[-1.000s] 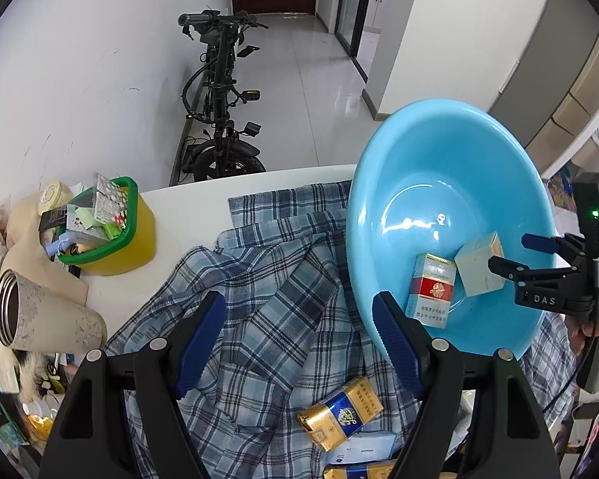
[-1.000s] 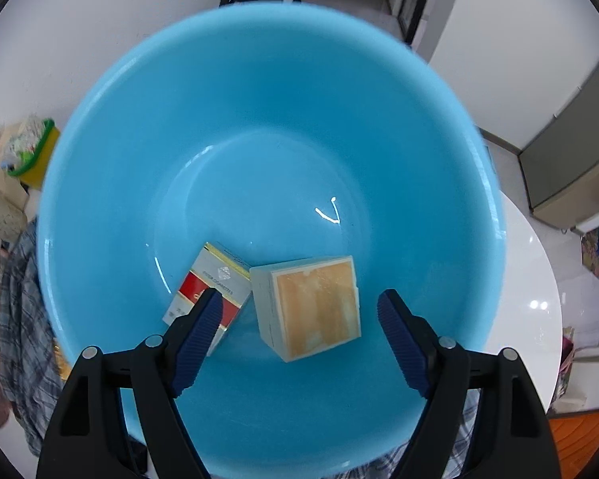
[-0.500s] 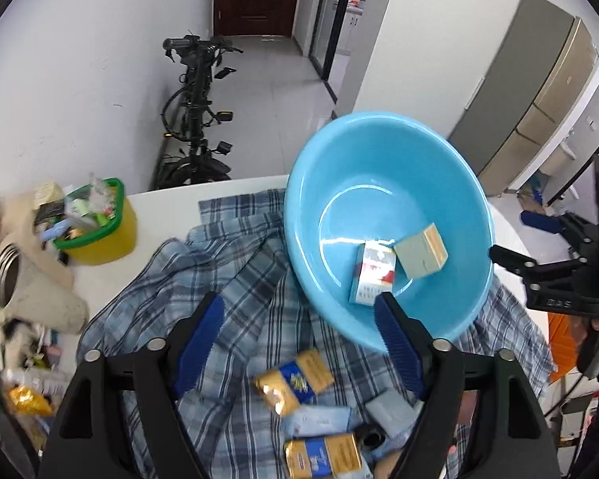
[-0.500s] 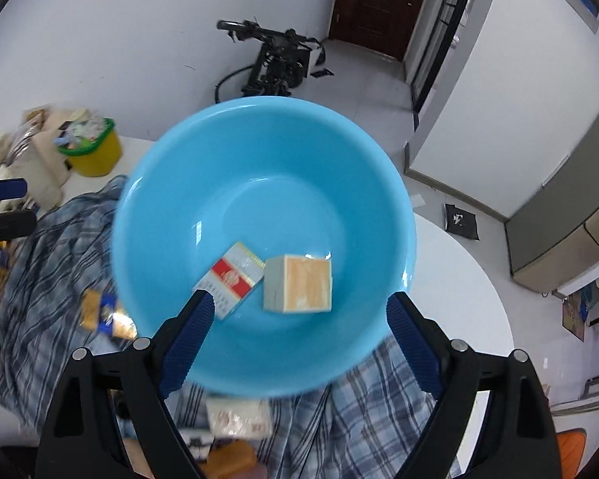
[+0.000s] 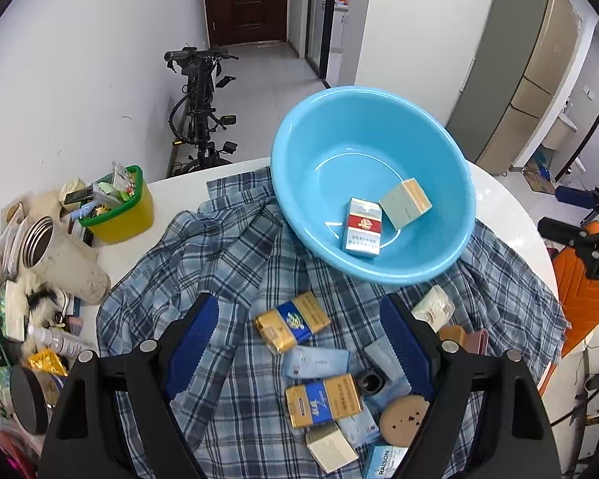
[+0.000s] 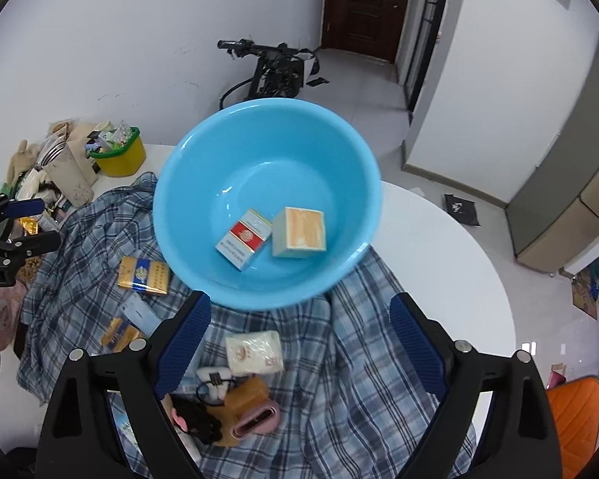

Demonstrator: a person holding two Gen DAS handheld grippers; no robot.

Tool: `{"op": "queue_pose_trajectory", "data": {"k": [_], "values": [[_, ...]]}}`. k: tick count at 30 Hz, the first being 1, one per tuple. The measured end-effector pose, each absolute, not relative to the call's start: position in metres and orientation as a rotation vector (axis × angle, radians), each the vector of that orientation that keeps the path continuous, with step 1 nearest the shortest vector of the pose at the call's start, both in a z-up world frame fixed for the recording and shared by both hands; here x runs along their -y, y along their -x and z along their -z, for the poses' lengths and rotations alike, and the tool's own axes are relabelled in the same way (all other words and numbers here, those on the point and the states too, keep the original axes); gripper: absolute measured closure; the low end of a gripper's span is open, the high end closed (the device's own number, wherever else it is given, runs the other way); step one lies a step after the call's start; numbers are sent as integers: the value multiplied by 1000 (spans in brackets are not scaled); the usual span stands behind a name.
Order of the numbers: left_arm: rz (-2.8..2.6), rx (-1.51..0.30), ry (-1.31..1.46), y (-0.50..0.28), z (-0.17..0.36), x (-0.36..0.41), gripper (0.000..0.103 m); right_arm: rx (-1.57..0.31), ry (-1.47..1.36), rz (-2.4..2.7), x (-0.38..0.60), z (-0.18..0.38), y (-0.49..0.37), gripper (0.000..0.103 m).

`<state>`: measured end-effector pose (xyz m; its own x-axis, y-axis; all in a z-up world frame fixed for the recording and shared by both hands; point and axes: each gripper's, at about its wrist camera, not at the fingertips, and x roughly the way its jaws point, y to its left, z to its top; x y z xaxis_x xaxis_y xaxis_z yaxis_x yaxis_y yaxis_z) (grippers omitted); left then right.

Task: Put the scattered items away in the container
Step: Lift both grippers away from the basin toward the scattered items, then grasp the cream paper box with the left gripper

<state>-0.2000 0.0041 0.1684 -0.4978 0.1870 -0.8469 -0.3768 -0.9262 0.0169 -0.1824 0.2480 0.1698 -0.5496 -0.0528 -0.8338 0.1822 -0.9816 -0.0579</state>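
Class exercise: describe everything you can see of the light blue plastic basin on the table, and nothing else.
The light blue plastic basin is round and deep, with a smooth glossy inside and a rolled rim. It sits upright, slightly tilted, partly on a blue checked shirt spread over the white round table. Inside lie two things side by side: a red and white cigarette pack and a pale grey-green box with a tan face. No gripper touches the basin.

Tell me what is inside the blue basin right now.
The blue basin holds two things: a red-and-white pack and a tan-faced box, side by side near the bottom. Whatever lies beneath them on the basin floor is covered.
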Motion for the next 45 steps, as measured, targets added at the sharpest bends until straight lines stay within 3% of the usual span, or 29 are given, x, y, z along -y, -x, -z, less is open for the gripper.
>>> {"op": "queue_pose_trajectory", "data": {"k": [18,29,37,45], "values": [[-2432,-401,1388,131,-147,3,18,-167,-1360,2663,-270,-161,115,13],[-2311,-527,1488,94,-92,-3,18,-179,-1587,2485,-271,-96,89,13],[-2200,-476,1691,82,-21,3,18,-187,-1763,2345,-271,-36,71,13],[-2205,-503,1738,66,9,8,18,-284,-1796,2291,-264,1,43,13]]}}
